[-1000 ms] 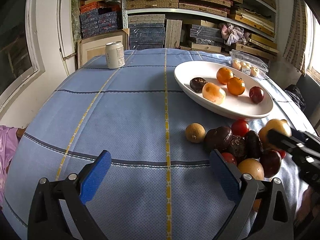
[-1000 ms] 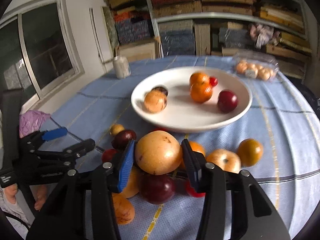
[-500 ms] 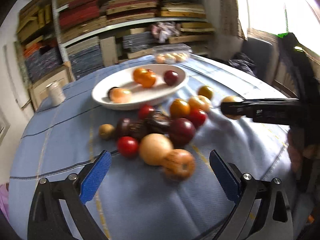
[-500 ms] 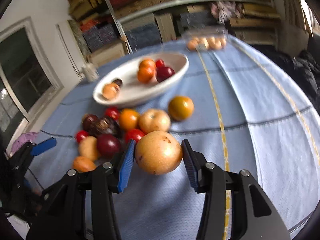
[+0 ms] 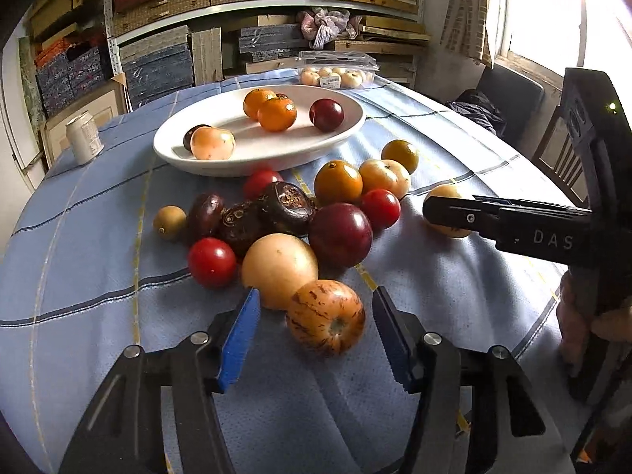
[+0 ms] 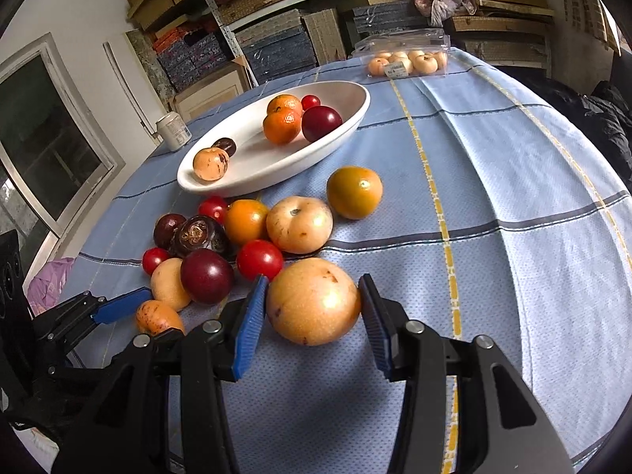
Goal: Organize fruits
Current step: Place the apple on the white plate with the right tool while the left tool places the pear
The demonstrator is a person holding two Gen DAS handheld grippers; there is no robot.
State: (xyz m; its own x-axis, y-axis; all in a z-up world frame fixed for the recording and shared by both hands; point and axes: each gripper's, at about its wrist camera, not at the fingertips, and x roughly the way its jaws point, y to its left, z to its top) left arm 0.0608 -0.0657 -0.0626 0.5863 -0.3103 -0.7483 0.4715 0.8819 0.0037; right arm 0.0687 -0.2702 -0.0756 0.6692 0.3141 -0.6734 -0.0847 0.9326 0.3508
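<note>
Right tongs [image 6: 312, 302] clamp pear [image 6: 313, 301] at widest girth, low over surface [image 6: 513, 276]. Pear looks firm, smooth, heavyish; bruises if squeezed hard. Left tongs [image 5: 314, 328] gape around striped fruit [image 5: 326, 317], not touching. Plate [image 5: 221, 158] beyond heap.

Desk [image 5: 454, 284]: dish [image 5: 347, 126] at centre rear, holding fruit. Can [image 5: 83, 138] left of dish. Clamshell pack [image 5: 335, 75] behind dish. Loose fruit pile [image 5: 292, 217] before dish. Shelves [image 5: 252, 4] behind desk.
</note>
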